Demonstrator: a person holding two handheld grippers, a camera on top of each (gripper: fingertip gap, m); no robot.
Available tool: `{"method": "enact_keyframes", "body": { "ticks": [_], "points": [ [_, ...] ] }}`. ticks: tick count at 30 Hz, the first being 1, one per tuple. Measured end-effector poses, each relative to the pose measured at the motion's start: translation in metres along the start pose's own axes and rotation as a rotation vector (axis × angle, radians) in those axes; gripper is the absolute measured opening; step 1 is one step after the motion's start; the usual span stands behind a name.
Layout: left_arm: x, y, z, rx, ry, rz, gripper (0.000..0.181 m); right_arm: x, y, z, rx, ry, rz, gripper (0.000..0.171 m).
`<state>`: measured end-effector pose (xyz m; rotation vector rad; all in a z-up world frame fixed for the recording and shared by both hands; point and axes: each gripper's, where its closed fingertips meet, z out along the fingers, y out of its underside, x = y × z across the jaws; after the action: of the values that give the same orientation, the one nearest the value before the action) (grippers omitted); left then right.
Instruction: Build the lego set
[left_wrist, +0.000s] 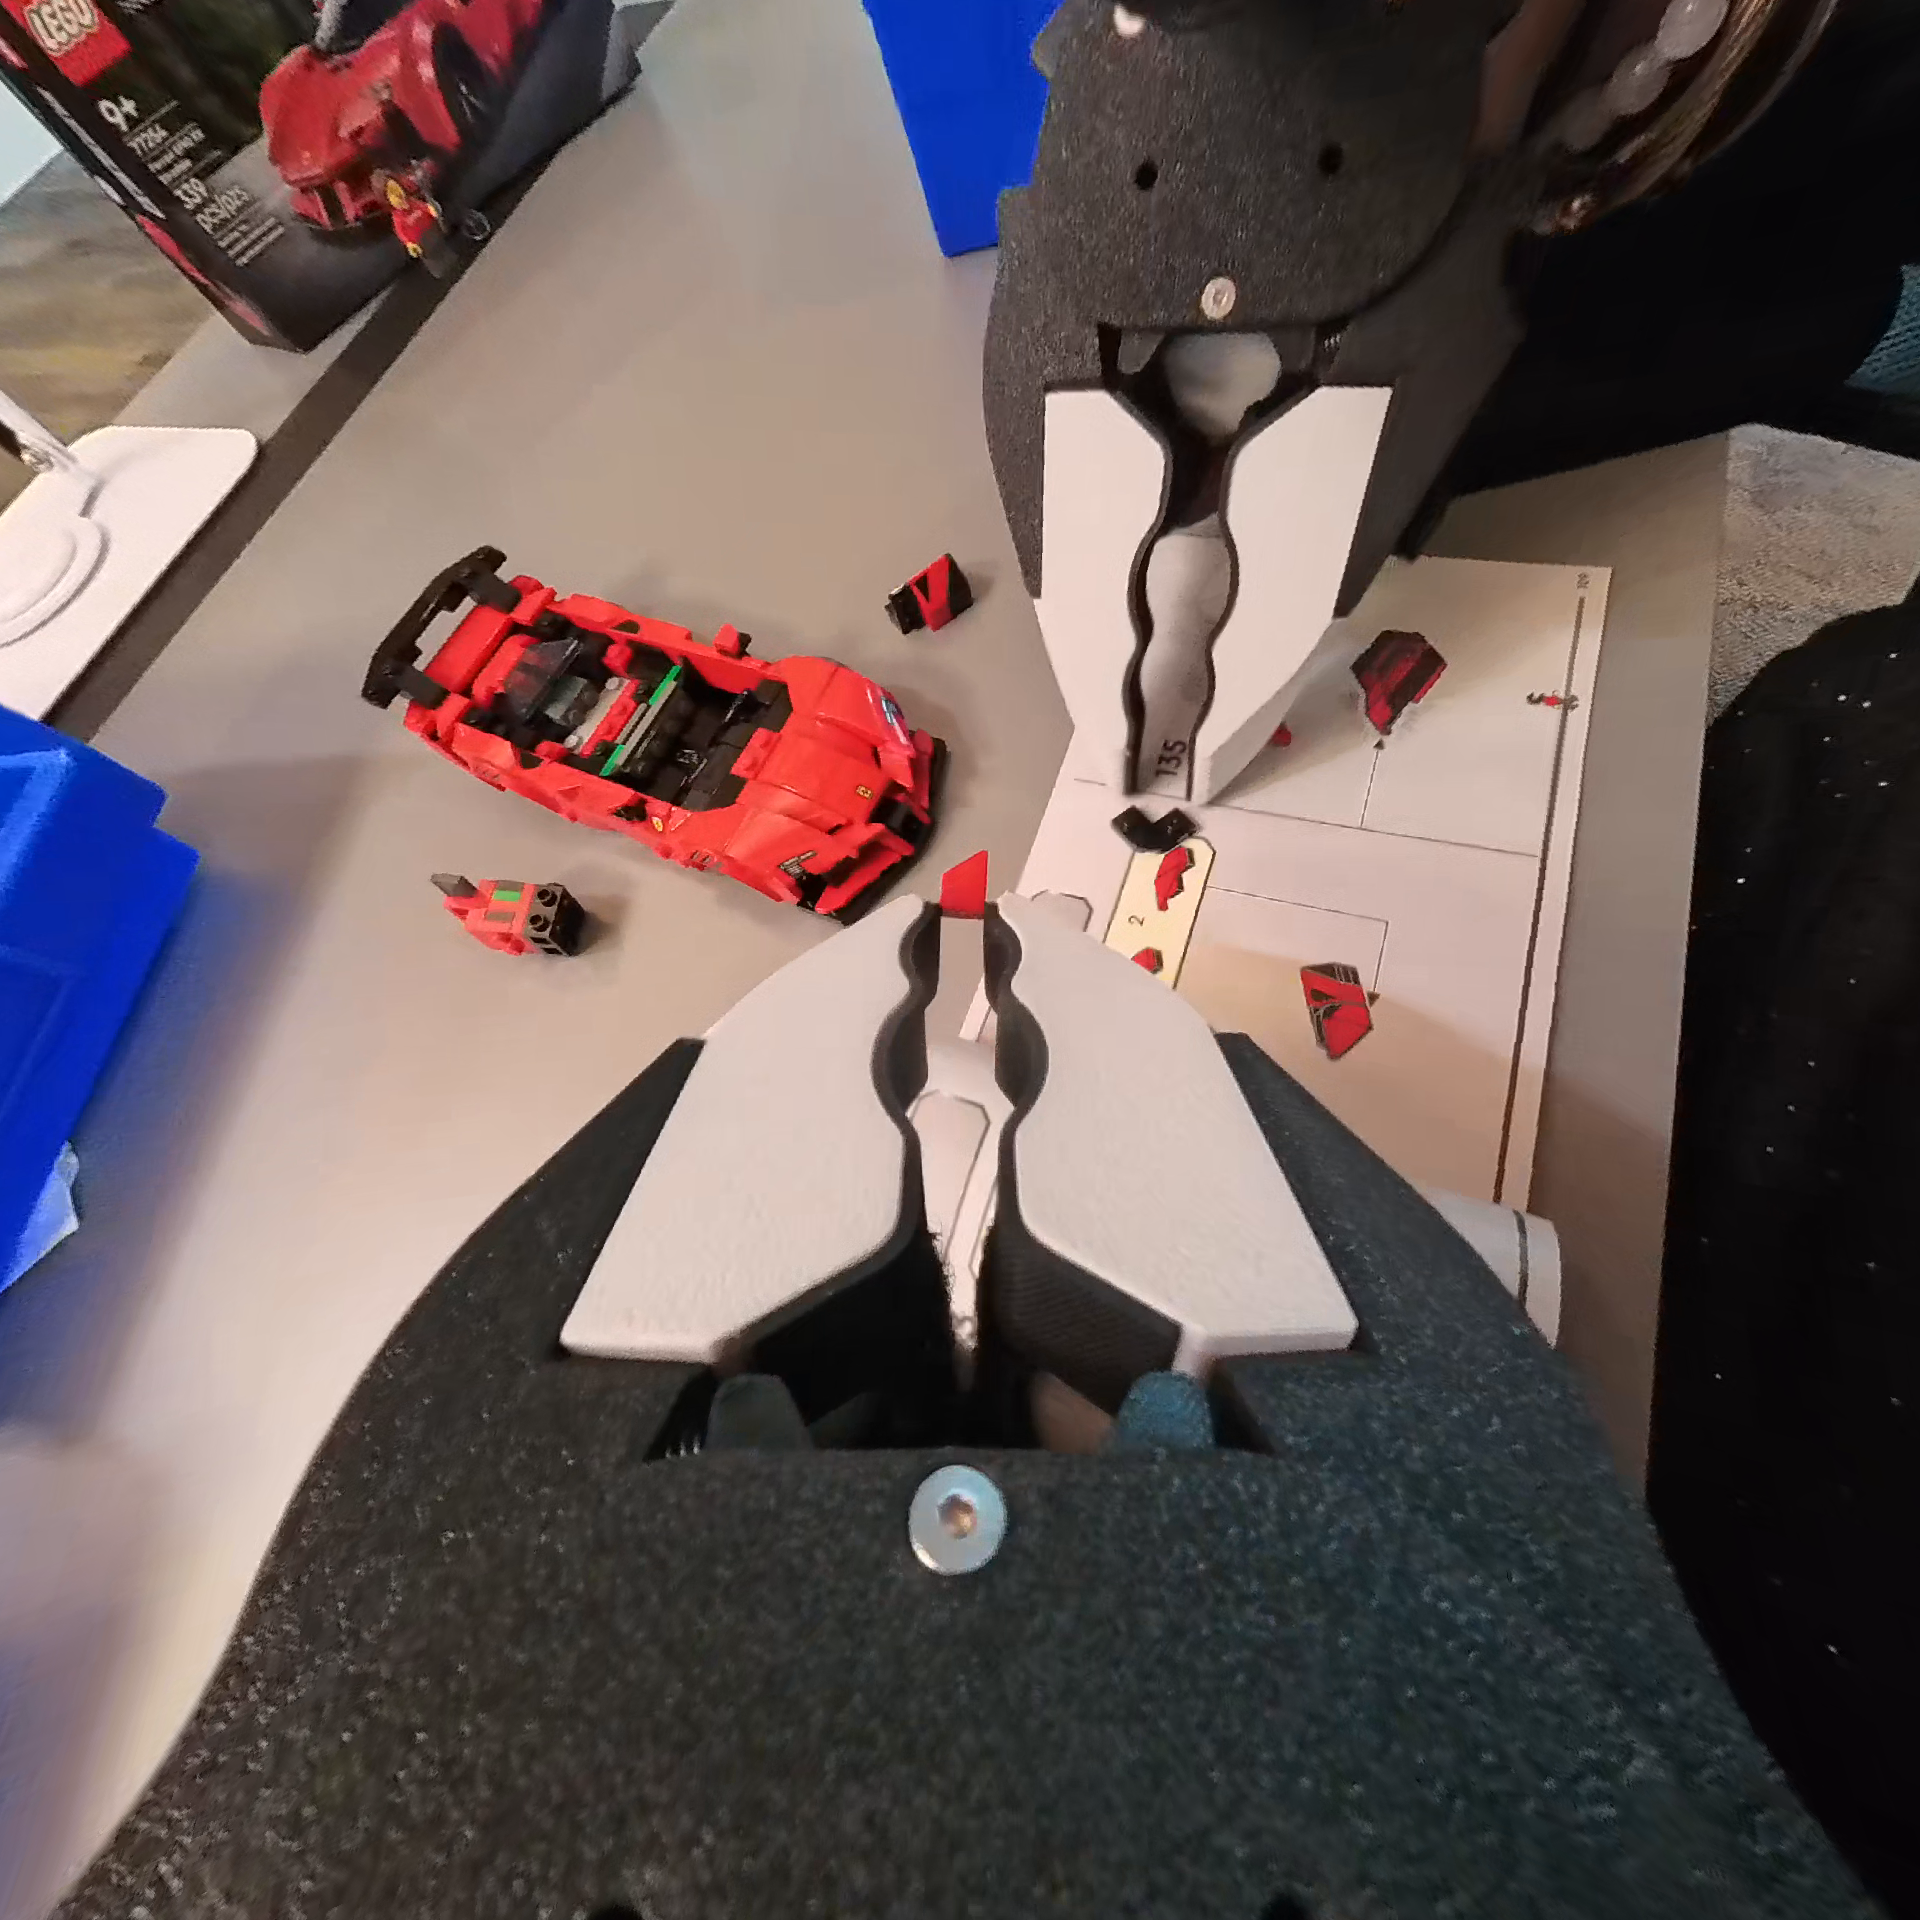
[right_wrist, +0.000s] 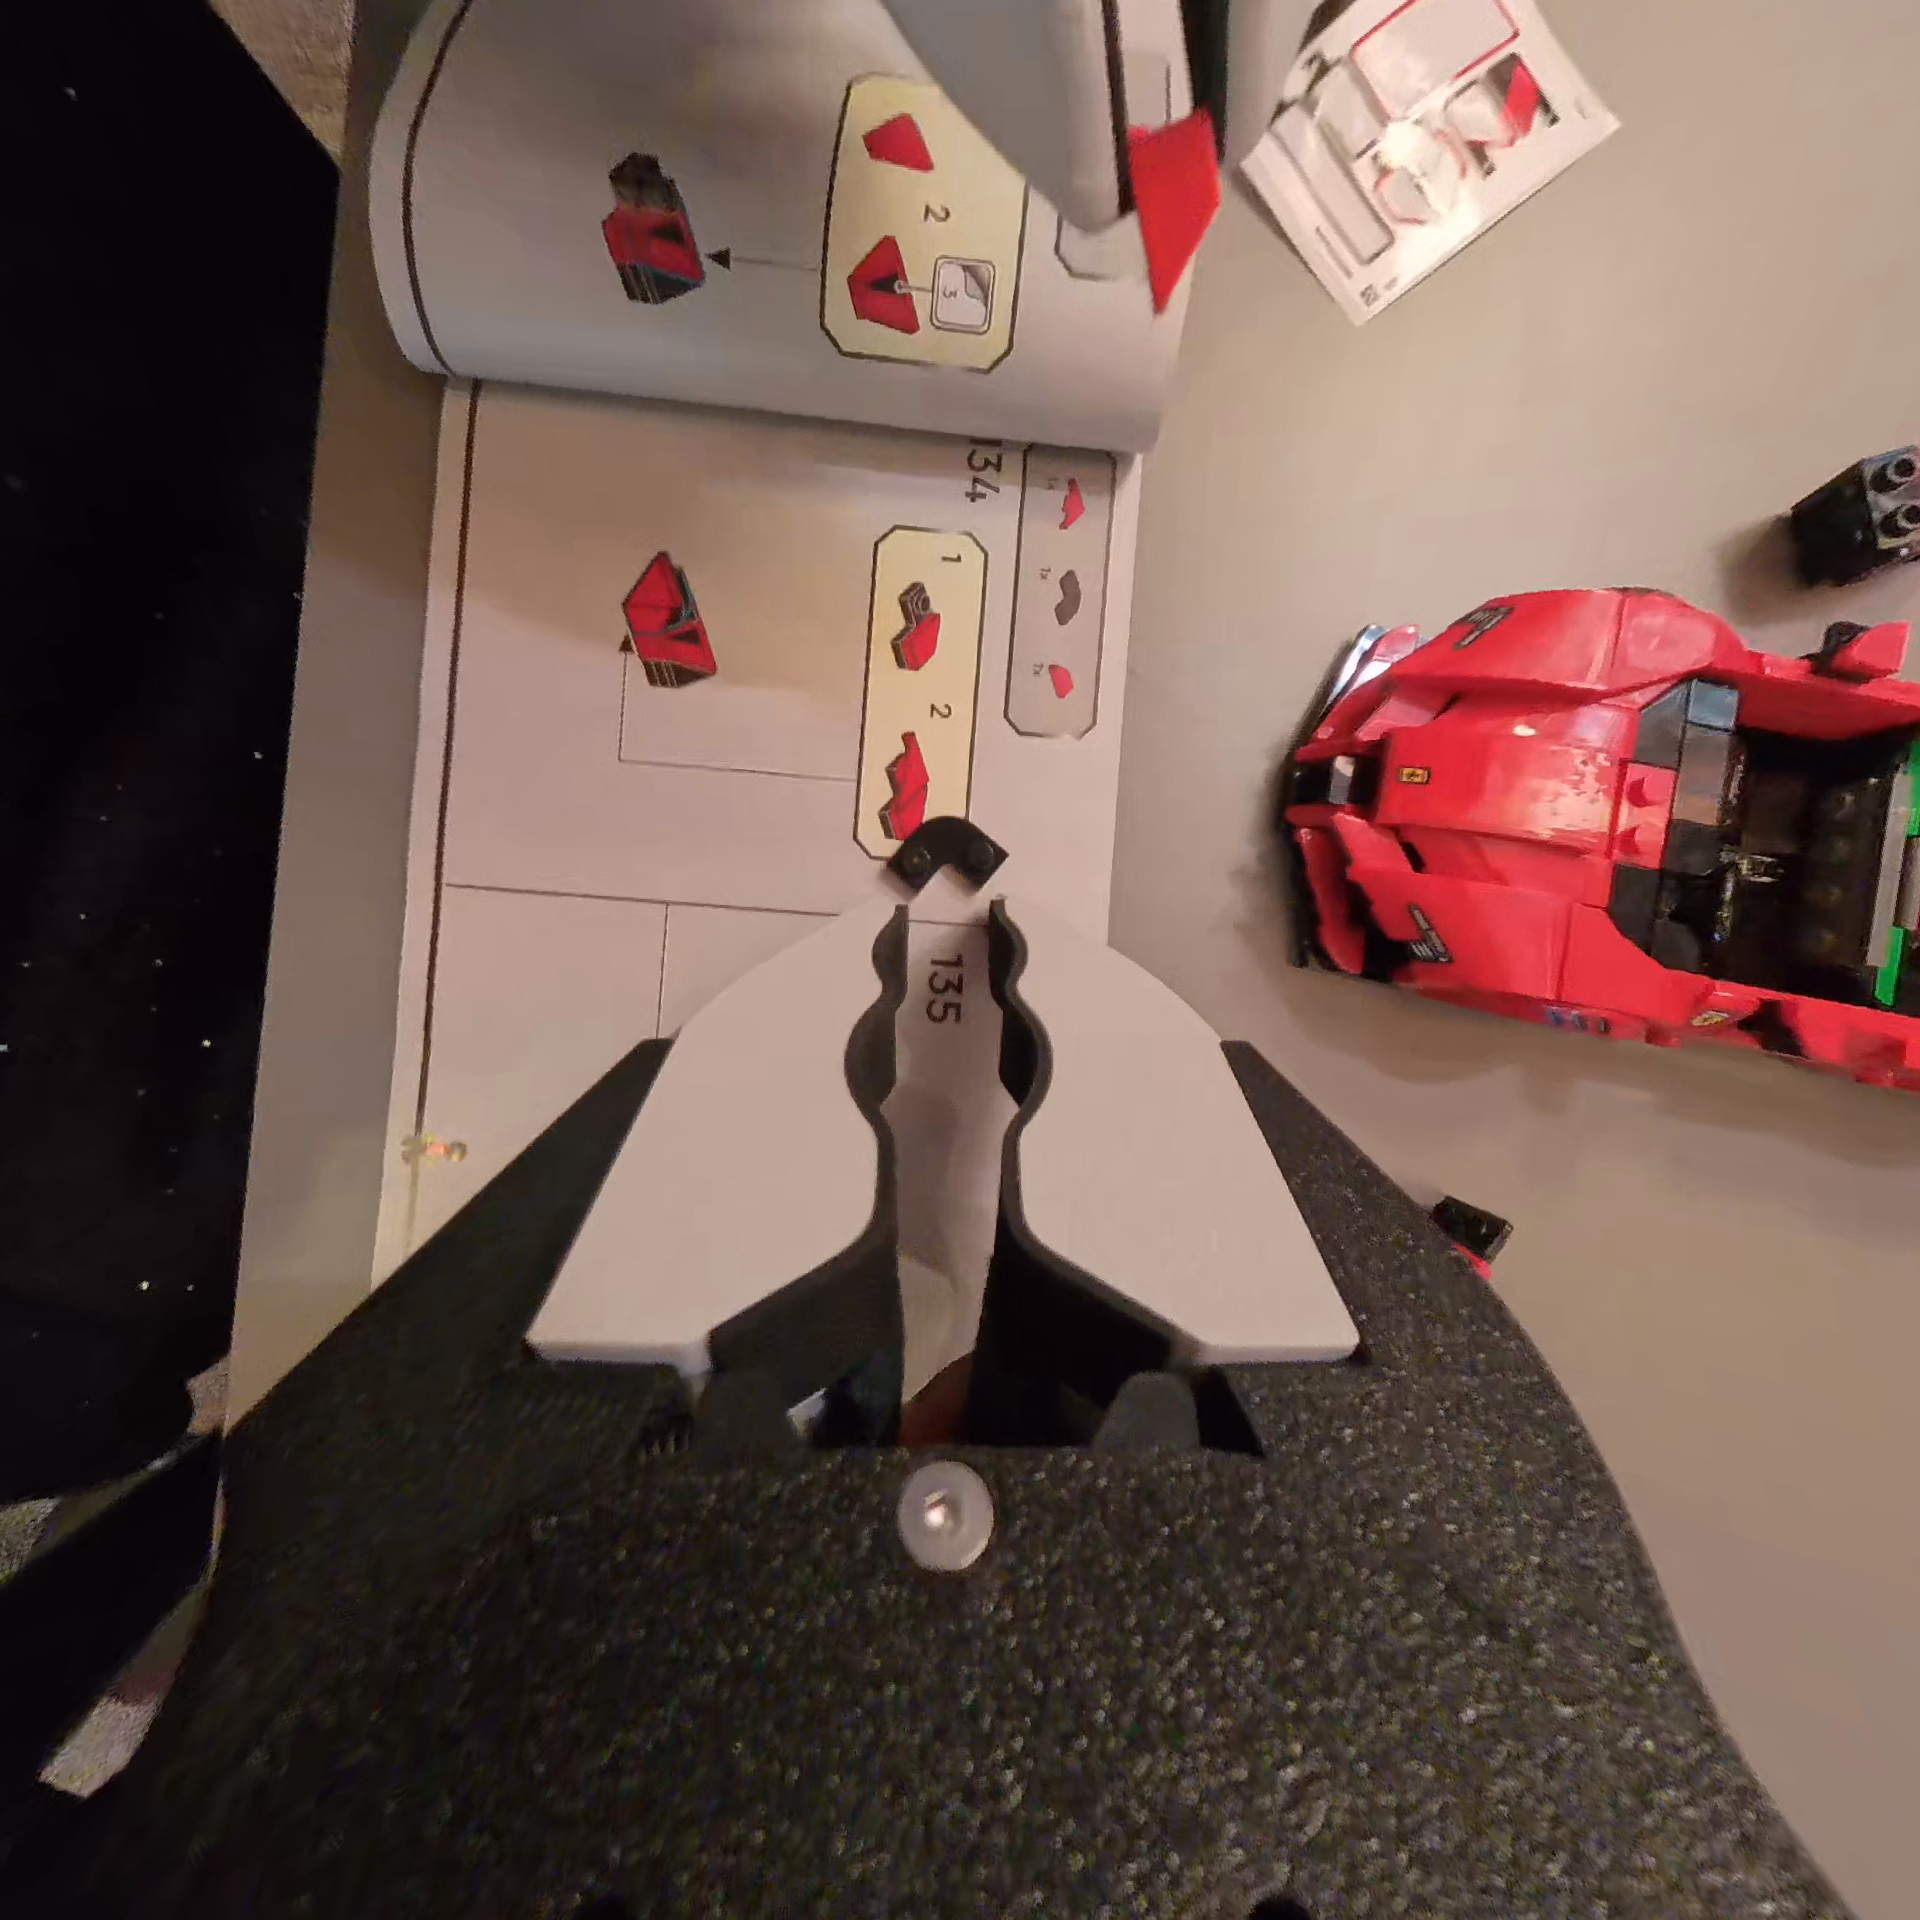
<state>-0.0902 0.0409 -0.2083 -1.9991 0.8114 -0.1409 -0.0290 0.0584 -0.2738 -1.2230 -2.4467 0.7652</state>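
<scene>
Left gripper (left_wrist: 961, 909) jaws pinch a red wedge tile (left_wrist: 966, 886). Right gripper (right_wrist: 945, 906) jaws spread, black corner plate (right_wrist: 948, 850) at 12 o'clock on the instruction booklet (right_wrist: 644, 831).

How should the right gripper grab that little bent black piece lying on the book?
The small black angled piece lies flat on the instruction booklet, its notch facing the right gripper. It looks thin, so probably best to come down from above and pinch its two outer edges, one of the fingers on each side.
</scene>
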Motion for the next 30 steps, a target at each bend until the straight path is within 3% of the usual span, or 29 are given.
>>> {"method": "enact_keyframes", "body": {
  "ticks": [7, 14, 18, 24, 30],
  "points": [
    [0.005, 0.004, 0.002, 0.014, 0.014, -0.012, 0.008, -0.001, 0.002, -0.003, -0.029, 0.005, -0.012, 0.016],
    [0.005, 0.004, 0.002, 0.026, 0.013, -0.011, 0.008, -0.032, -0.011, 0.005, 0.004, -0.122, 0.0, 0.014],
    [0.005, 0.005, 0.001, 0.026, 0.012, -0.012, 0.008, -0.024, -0.013, -0.001, 0.019, -0.081, -0.021, 0.014],
    [0.006, 0.003, 0.001, 0.034, 0.021, -0.009, 0.008, -0.009, -0.019, 0.0, 0.076, -0.127, -0.003, 0.04],
    [0.009, 0.004, 0.003, 0.034, 0.032, -0.007, 0.008, -0.02, -0.007, 0.0, 0.016, -0.154, 0.024, 0.036]
  ]
}}
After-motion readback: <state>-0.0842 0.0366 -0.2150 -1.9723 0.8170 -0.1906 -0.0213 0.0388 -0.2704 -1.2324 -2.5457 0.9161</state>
